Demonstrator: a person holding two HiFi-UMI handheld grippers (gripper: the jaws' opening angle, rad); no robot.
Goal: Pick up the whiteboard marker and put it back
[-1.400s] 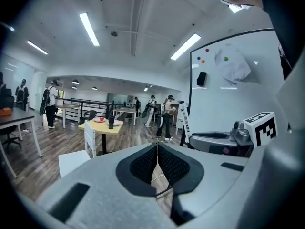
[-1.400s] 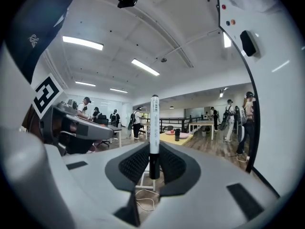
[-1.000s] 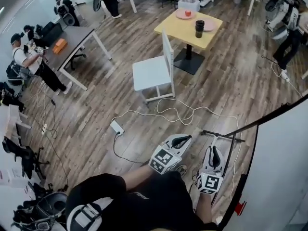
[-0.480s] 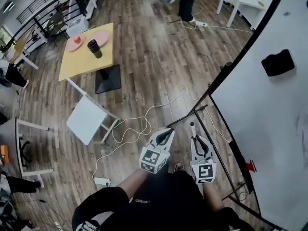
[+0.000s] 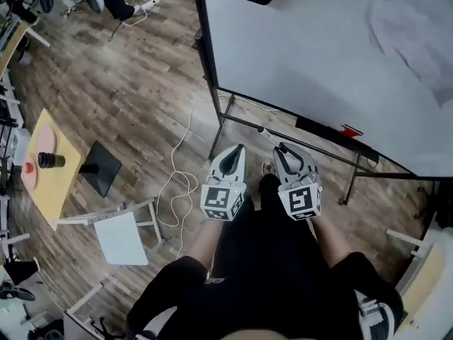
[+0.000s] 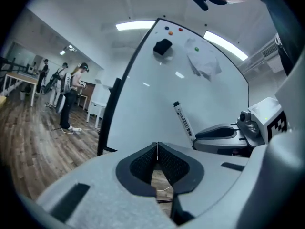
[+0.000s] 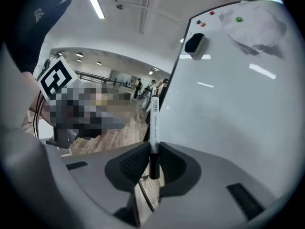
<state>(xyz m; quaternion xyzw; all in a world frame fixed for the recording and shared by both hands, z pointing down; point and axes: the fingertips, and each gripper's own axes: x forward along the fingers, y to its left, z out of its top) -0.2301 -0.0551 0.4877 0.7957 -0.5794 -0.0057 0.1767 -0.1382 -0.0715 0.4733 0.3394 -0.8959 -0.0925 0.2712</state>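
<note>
A white whiteboard marker point(image 7: 154, 123) with a black cap stands upright between the pads of my right gripper point(image 7: 152, 163), which is shut on its lower end. In the head view the marker point(image 5: 269, 137) sticks out ahead of the right gripper point(image 5: 283, 149), toward the whiteboard point(image 5: 318, 48). It also shows in the left gripper view, where the marker point(image 6: 184, 123) rises from the right gripper point(image 6: 198, 138). My left gripper point(image 6: 157, 151) is shut with nothing in it and hangs beside the right one, a little left of it point(image 5: 233, 151). A black eraser point(image 7: 194, 43) clings high on the board.
The whiteboard's black stand legs point(image 5: 219, 126) and its tray point(image 5: 333, 129) lie just ahead. A white cable point(image 5: 177, 183) winds over the wooden floor. A white chair point(image 5: 120, 236) and a yellow table point(image 5: 42, 168) stand to the left. People point(image 6: 71, 94) stand far off.
Both grippers and the head have swung round from the open floor with chair and table to face the whiteboard. The marker stays in the right gripper.
</note>
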